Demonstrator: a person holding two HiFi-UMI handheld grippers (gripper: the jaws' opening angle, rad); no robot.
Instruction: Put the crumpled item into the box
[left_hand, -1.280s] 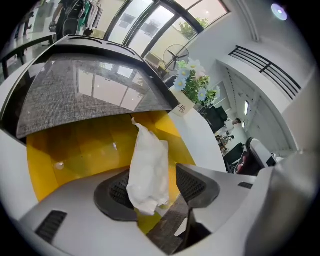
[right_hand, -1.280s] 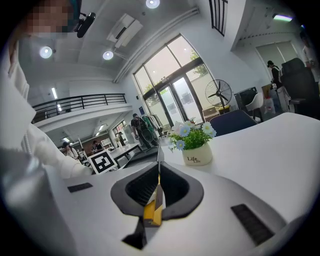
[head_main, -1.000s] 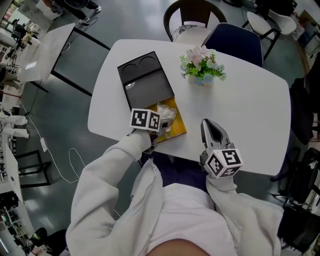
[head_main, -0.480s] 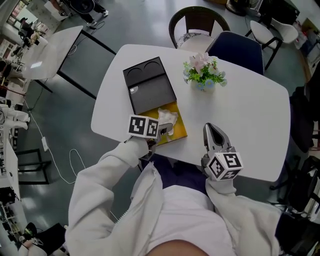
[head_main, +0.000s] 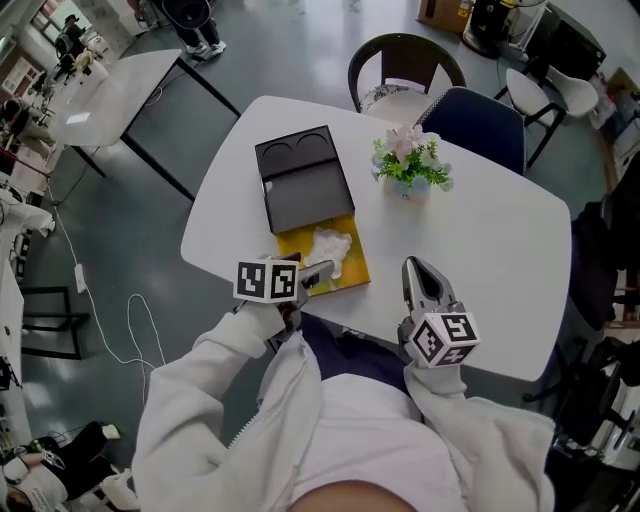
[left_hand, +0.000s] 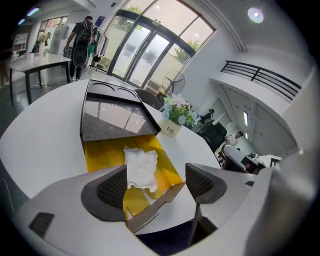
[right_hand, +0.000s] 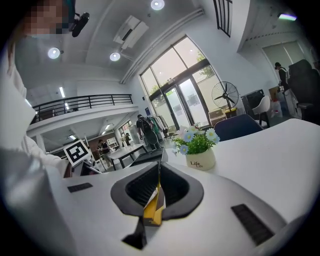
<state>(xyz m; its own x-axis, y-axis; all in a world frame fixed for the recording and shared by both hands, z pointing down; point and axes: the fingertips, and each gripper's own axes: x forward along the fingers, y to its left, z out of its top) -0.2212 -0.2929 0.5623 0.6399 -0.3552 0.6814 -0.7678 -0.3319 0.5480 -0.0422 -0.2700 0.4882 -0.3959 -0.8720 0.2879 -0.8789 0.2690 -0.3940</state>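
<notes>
A white table with rounded corners (head_main: 500, 240) fills the middle of the head view, seen from above, with a dark blue chair (head_main: 478, 125) and a black round-backed chair (head_main: 405, 65) pushed in at its far side. On the left half of the table lies a box (head_main: 303, 190), its black lid folded open away from the person and its yellow inside facing up at the near edge. A small pot of pale flowers (head_main: 410, 165) stands to the right of the lid, apart from it. A person in a white sleeved top holds a tool in each hand. The left gripper (left_hand: 156, 185) hovers at the near end of the box, tilted down toward it; its jaws have just been opening and stand wide apart, pressing on nothing, with the box's near edge showing in the gap. The right gripper (right_hand: 157, 187) sits over bare table to the right of the box, its jaws drawn together, a sliver of yellow showing in the slit. The crumpled item (head_main: 330, 247), a white wad, lies inside the yellow part of the box.
</notes>
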